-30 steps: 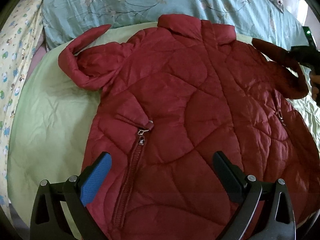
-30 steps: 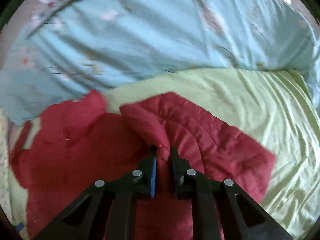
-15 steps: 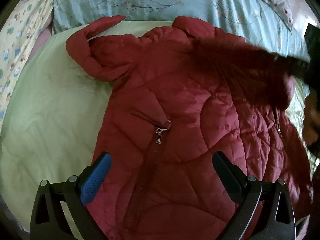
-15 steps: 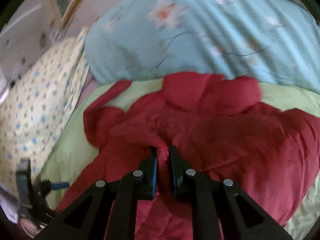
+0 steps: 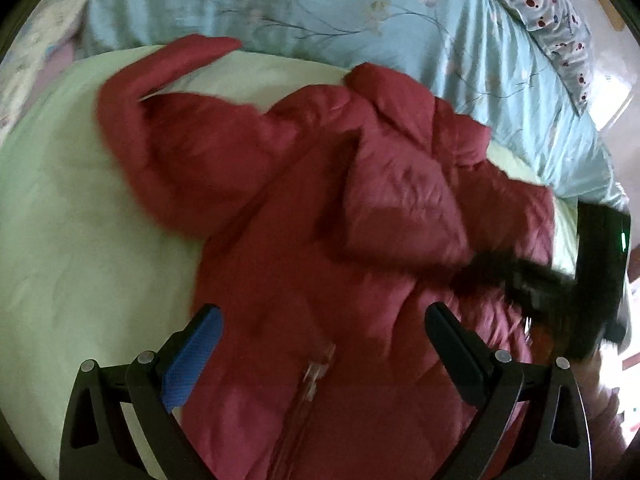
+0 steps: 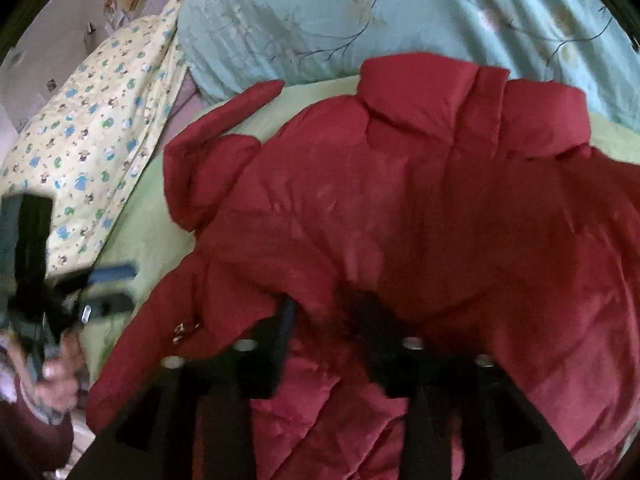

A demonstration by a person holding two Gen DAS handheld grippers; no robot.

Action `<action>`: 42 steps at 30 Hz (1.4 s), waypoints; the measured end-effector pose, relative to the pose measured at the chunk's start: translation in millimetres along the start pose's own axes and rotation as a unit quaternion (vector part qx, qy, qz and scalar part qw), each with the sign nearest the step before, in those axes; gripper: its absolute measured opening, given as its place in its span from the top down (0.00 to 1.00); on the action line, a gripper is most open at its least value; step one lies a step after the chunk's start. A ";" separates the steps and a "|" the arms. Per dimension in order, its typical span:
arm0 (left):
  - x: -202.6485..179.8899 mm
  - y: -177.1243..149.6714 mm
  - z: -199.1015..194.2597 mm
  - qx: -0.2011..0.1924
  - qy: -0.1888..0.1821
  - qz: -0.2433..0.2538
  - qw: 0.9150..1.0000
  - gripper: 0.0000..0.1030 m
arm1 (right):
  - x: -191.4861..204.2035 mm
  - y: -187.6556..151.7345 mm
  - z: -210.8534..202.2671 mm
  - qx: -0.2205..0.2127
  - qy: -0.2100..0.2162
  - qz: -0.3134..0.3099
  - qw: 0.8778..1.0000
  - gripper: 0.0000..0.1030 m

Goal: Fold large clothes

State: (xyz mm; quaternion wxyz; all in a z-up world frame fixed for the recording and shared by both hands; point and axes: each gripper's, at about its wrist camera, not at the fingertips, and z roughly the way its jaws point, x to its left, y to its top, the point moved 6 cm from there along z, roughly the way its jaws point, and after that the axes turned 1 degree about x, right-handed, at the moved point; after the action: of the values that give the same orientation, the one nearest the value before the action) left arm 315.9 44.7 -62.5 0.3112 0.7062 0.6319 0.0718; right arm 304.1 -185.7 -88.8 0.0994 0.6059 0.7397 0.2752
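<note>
A dark red quilted puffer jacket [image 5: 320, 240] lies front up on a pale green bed sheet [image 5: 72, 248], collar toward the pillows; it also fills the right wrist view [image 6: 420, 220]. Its right sleeve [image 5: 408, 208] is folded across the chest. Its left sleeve [image 5: 160, 92] lies bent at the upper left. My left gripper [image 5: 320, 340] is open and empty, hovering over the lower front by the zipper. My right gripper [image 6: 320, 316] is blurred; its jaws stand partly apart over the jacket's middle. It shows at the right in the left wrist view [image 5: 520, 276].
A light blue floral duvet [image 5: 320, 4] lies along the head of the bed. A yellow patterned blanket [image 6: 92, 132] lies at the left. The left gripper and the hand that holds it show at the left edge of the right wrist view [image 6: 48, 300].
The right gripper carried the right sleeve across the chest and its jaws have parted, letting the sleeve go. The left gripper shifted slightly, still open.
</note>
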 end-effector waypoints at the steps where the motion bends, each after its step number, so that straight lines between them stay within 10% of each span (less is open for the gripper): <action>1: -2.6 8.5 9.8 0.008 -0.008 0.002 1.000 0.01 | 0.7 -1.6 0.0 0.000 0.005 0.000 1.000 0.49; 6: -4.4 46.9 61.7 0.035 -0.002 -0.009 0.999 0.05 | -4.1 -7.3 -3.9 -0.003 0.015 0.012 1.000 0.49; 10: -14.6 55.1 99.7 0.061 -0.011 0.008 0.998 0.63 | -16.2 -17.9 -16.2 -0.008 0.013 0.028 0.999 0.49; 14: -15.2 60.9 98.7 0.016 0.049 0.037 0.998 0.81 | -29.9 -25.2 -41.9 -0.033 -0.002 0.042 0.999 0.49; 17: -4.8 63.6 79.4 -0.036 0.084 0.039 0.995 0.82 | -43.8 -23.3 -72.1 -0.078 -0.034 0.048 0.995 0.49; 22: 5.5 47.7 96.0 -0.012 0.102 0.048 0.994 0.81 | -91.4 -11.5 -112.1 -0.148 -0.132 0.079 0.977 0.49; 34: -17.4 56.2 41.5 -0.068 0.056 0.050 0.995 0.77 | -172.6 -33.6 -51.1 -0.062 -0.179 0.156 0.969 0.51; 42: -42.0 58.9 135.5 -0.014 0.121 0.119 0.985 0.77 | -167.7 -38.3 -51.9 -0.048 -0.201 0.145 0.967 0.50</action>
State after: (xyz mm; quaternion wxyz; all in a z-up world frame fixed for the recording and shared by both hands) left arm 424.8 -42.3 -126.8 0.2320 0.7580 0.5751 0.2020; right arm 288.2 -364.5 -97.3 0.2344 0.7444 0.5944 0.1942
